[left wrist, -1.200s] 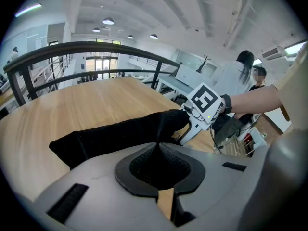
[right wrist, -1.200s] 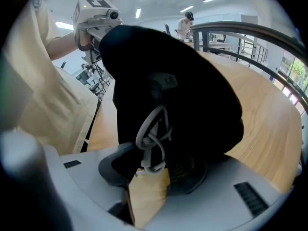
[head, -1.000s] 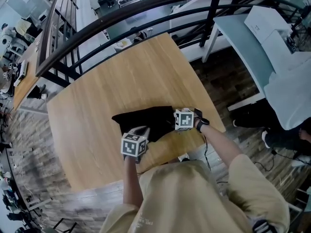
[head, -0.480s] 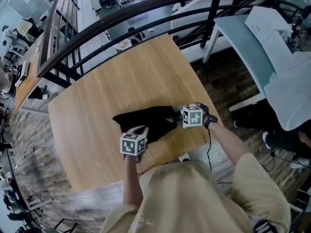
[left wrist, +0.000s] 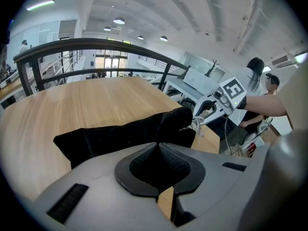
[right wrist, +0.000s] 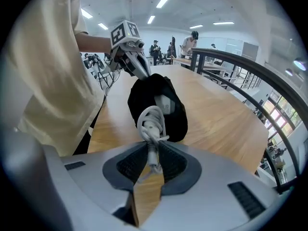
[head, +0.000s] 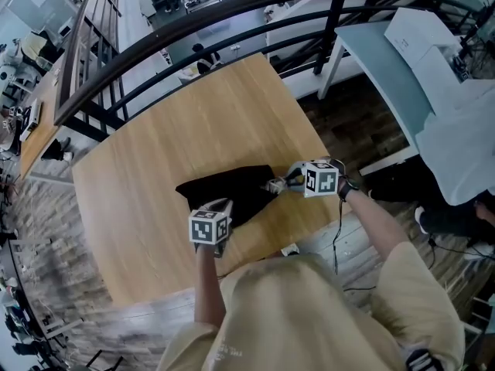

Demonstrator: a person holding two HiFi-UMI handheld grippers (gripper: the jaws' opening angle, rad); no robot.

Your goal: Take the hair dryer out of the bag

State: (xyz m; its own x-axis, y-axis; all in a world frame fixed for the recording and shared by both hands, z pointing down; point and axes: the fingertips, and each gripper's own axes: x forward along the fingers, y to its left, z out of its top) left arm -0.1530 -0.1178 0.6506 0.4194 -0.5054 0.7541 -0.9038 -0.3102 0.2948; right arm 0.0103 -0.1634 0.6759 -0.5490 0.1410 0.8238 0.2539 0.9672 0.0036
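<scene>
A black bag [head: 224, 190] lies on the wooden table [head: 170, 137] near its front edge. My left gripper [head: 223, 207] is shut on the bag's near edge; in the left gripper view the black fabric [left wrist: 120, 134] runs into the closed jaws of the left gripper [left wrist: 158, 146]. My right gripper [head: 278, 185] is shut on a white coiled cord [right wrist: 151, 121] that comes out of the bag's mouth [right wrist: 180, 117]. Just inside the mouth a pale hair dryer body [right wrist: 166, 103] shows. The right gripper [right wrist: 151, 161] pinches the cord's end.
A dark curved railing [head: 193, 22] runs past the table's far side. A white desk [head: 387, 60] stands off to the right. The table's right corner lies just beneath my right gripper. People stand far off in the hall [right wrist: 190, 42].
My right gripper has moved to the right, away from the bag, and drawn the white cord out of its mouth. The left gripper has stayed on the bag.
</scene>
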